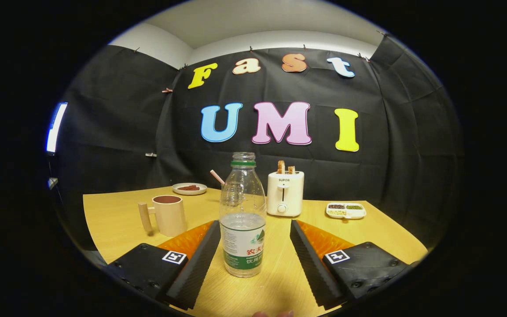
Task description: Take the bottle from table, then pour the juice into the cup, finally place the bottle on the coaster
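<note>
A clear plastic bottle (242,207) stands upright on the yellow wooden table (117,215), uncapped, with a green neck ring and a white and green label. Clear liquid fills roughly its lower half. It stands between the fingers of my gripper (253,226), which is open. The left finger lies close against the bottle's side, while the right finger is a clear gap away. A beige cup (167,215) with a wooden handle stands upright beyond the left finger, to the left of the bottle.
A small round plate (189,188) with something brown on it sits behind the cup. A white toaster (285,193) holding bread stands behind the bottle on the right. A divided white tray (346,210) lies farther right. A striped straw (217,177) pokes up behind the bottle.
</note>
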A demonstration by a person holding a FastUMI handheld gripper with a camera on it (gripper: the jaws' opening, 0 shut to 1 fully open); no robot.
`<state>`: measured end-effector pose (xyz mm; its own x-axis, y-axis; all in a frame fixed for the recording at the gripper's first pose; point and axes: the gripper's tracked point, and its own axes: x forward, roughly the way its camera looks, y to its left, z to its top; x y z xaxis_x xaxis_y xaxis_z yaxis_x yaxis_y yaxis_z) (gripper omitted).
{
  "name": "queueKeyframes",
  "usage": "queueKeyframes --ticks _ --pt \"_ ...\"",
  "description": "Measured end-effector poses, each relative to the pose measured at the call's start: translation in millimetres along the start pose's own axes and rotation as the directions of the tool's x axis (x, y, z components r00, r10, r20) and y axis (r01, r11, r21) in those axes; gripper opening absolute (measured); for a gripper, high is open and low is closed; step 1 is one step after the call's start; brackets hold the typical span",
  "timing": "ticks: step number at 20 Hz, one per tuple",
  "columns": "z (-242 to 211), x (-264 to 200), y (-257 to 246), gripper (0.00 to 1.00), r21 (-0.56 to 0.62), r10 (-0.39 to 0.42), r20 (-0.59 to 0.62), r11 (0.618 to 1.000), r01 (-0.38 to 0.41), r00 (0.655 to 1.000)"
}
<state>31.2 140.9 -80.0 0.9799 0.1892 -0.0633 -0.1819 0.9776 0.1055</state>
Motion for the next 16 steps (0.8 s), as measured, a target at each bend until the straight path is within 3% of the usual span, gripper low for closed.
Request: queueKeyframes --ticks 12,16 --pt "-16.0 35.2 19.1 0.97 0.045 0.001 -0.002 0.999 -0.001 1.000" --pt "-20.1 42.5 14.6 0.90 0.019 -0.027 0.001 0.999 0.027 1.000"
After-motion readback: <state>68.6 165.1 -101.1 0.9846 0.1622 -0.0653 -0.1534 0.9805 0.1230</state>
